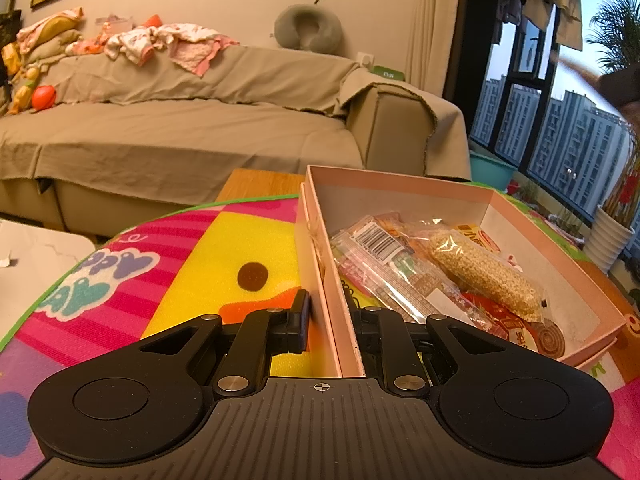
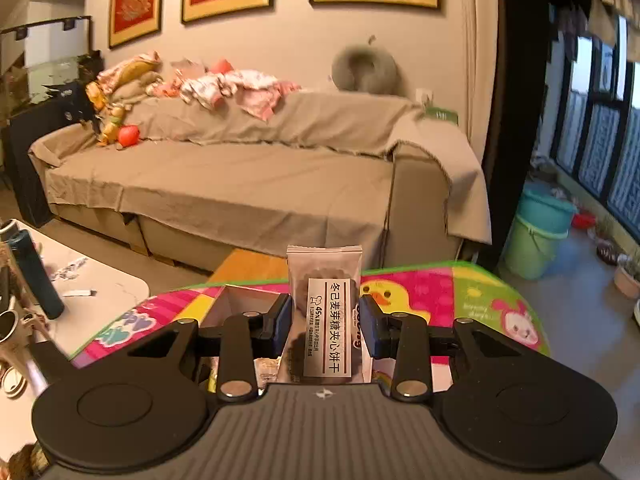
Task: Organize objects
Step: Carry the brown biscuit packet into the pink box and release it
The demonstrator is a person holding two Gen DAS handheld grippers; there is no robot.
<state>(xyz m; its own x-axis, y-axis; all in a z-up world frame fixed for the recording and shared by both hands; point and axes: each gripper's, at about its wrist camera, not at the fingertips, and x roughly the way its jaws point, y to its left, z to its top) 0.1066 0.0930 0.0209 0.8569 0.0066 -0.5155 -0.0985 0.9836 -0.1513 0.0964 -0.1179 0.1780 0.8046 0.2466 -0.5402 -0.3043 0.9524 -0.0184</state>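
Note:
A pink cardboard box (image 1: 552, 252) sits on a colourful play mat (image 1: 208, 256) and holds several snack packets, among them a sesame bar (image 1: 484, 272) and a barcode packet (image 1: 380, 240). My left gripper (image 1: 330, 316) is shut on the box's near left wall, one finger outside, one inside. My right gripper (image 2: 324, 316) is shut on a grey biscuit packet (image 2: 326, 312) with a white label, held upright above the mat. The box corner (image 2: 236, 300) shows just behind its left finger.
A beige covered sofa (image 1: 192, 120) with clothes and a grey neck pillow (image 1: 308, 26) stands behind the mat. A white side table (image 2: 92, 292) with a dark bottle (image 2: 34, 272) is at the left. Buckets (image 2: 536, 232) stand by the windows at the right.

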